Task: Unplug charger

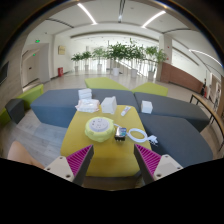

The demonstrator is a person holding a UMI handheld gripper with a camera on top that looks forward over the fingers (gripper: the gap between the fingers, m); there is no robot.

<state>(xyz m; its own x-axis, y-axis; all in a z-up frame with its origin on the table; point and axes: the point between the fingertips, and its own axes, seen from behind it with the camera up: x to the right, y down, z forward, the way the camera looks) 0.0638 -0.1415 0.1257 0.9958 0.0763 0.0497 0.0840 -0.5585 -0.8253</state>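
Note:
A small dark charger-like block [121,132] sits on the yellow table [112,150], with a coiled white cable [137,135] just right of it. I cannot make out a socket. My gripper [113,160] is open and empty, well short of the charger, with bare yellow tabletop between its fingers. The pink pads [80,158] stand wide apart at either side.
A pale green bowl-like object [99,127] sits left of the charger. White items [108,104] and a white box [146,106] lie farther back. Grey sofas [55,106] flank the table. Potted plants [122,52] stand far behind in a large hall.

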